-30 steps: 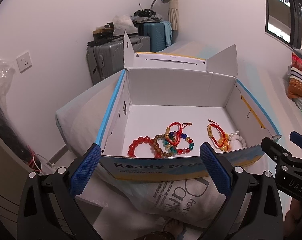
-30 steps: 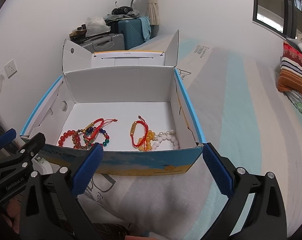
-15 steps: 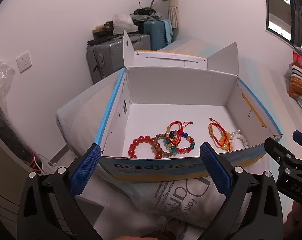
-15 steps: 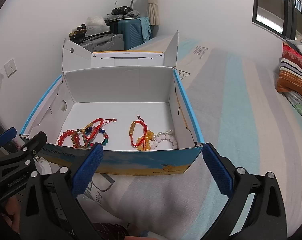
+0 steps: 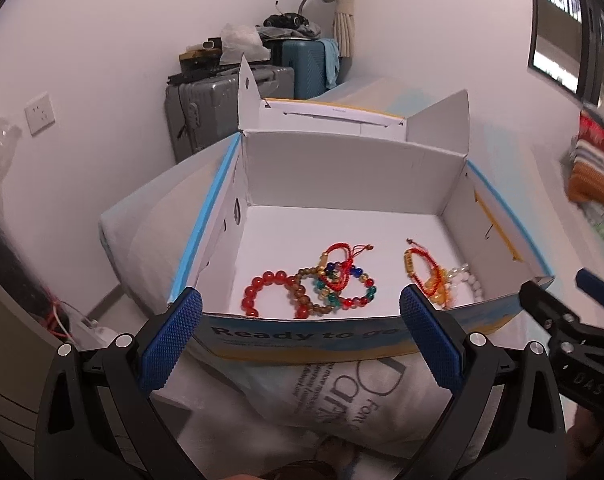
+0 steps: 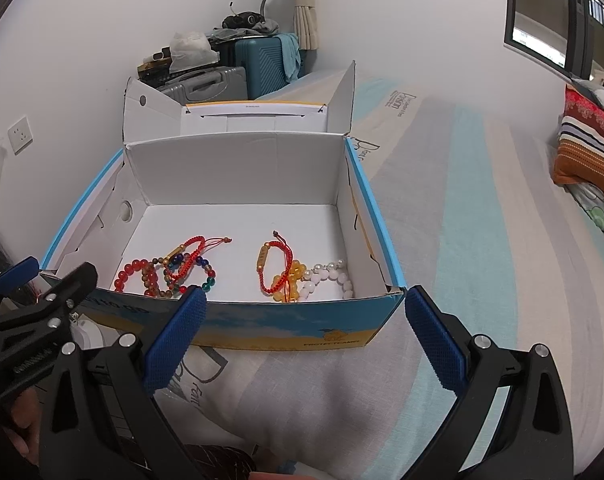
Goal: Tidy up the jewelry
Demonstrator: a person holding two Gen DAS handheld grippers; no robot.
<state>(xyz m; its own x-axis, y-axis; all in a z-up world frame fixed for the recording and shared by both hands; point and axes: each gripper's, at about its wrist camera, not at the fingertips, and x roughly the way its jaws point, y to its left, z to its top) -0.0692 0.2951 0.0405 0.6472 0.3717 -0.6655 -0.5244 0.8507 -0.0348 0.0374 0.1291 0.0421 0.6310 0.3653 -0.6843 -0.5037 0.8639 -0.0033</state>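
Both grippers have been eased slightly nearer the box since a second ago, so its contents sit a little lower in each view; nothing inside has been disturbed. The left gripper [image 5: 299,320] and right gripper [image 6: 304,318] are held just short of the box's near wall, jaws spread wide and empty.

The box [image 6: 237,160] is thin white cardboard with blue edges, its lid folded back at the far side, and it is rested on a soft striped bed [image 6: 482,240]. On its floor, toward the near wall, two clusters of bracelets are seen. At the left a red bead bracelet [image 5: 269,294], a brown bead bracelet [image 5: 304,292], a multicolour glass-bead bracelet [image 5: 350,288] and a red cord bracelet [image 5: 340,258] are overlapped. At the right, apart from these, a second cord bracelet [image 6: 271,268] with a gold tube is laid across amber beads [image 6: 291,284] and white beads [image 6: 330,278].

Trouble is judged likeliest from the tangles: one loop lifted could drag its neighbours with it. Round, glossy beads may roll out of a pinch, and thin cord may be missed against the flat floor. The light box could be shoved or tipped on the yielding bed if its near wall is struck.
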